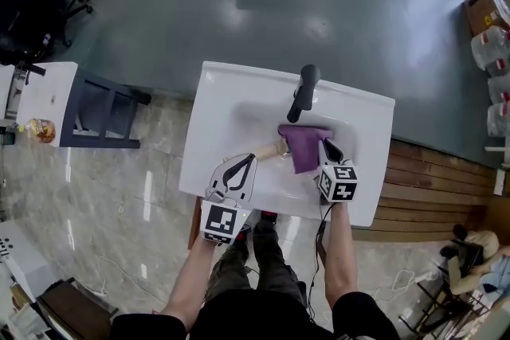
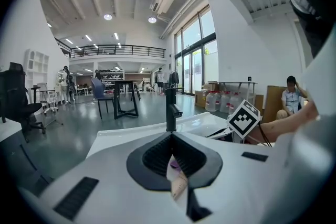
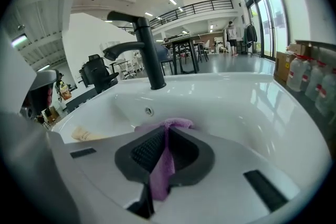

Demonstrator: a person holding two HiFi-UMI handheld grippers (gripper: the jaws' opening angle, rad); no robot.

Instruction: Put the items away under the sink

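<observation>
The white sink (image 1: 213, 95) stands on a grey floor. In its basin, my left gripper (image 1: 249, 162) is clenched on the end of a beige item (image 1: 268, 150). Just right of it, my right gripper (image 1: 327, 149) pinches the purple cloth (image 1: 303, 146) below the black faucet (image 1: 304, 91).

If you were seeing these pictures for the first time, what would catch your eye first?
The purple cloth stands out most, lying in the white sink below the black faucet, with the right gripper shut on one edge of it. Next, a beige item lies in the basin to the cloth's left, its end seemingly pinched in the left gripper.
</observation>
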